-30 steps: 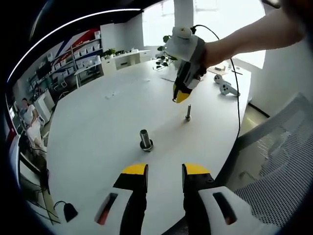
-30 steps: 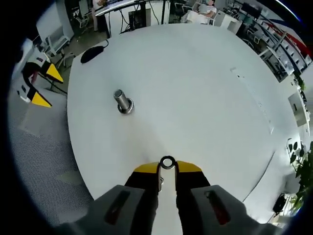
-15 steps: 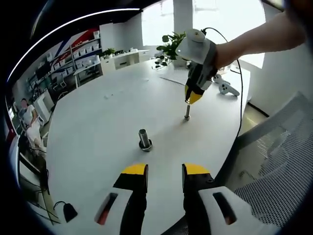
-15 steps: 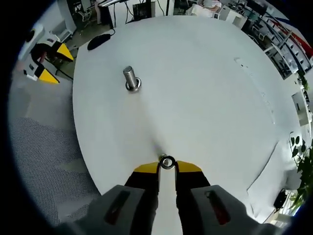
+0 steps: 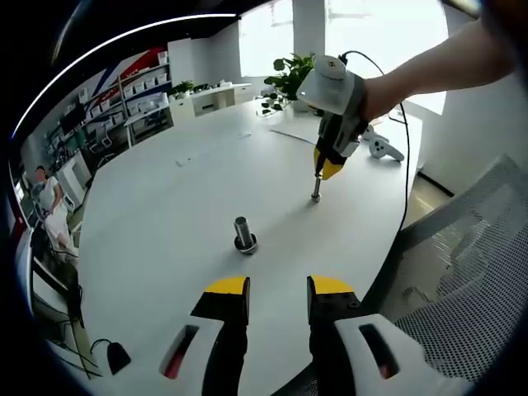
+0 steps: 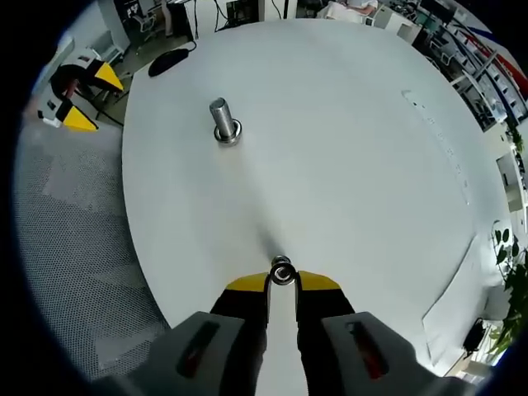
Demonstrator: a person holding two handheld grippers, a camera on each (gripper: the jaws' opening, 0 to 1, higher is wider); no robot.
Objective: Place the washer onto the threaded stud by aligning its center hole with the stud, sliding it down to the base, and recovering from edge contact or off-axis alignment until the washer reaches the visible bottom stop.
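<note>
Two right fingers (image 6: pixel 281 285) clamp the washer (image 6: pixel 282 271), hole over upright stud (image 5: pixel 316 189).

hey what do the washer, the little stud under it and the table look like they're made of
The washer, held between the right gripper's yellow tips, looks like bright metal: a thin silvery ring with glints. The stud below it looks like grey steel with a dull sheen; its threads are too small to make out. The table seems a smooth white laminate or painted top, matte with soft reflections.
</note>
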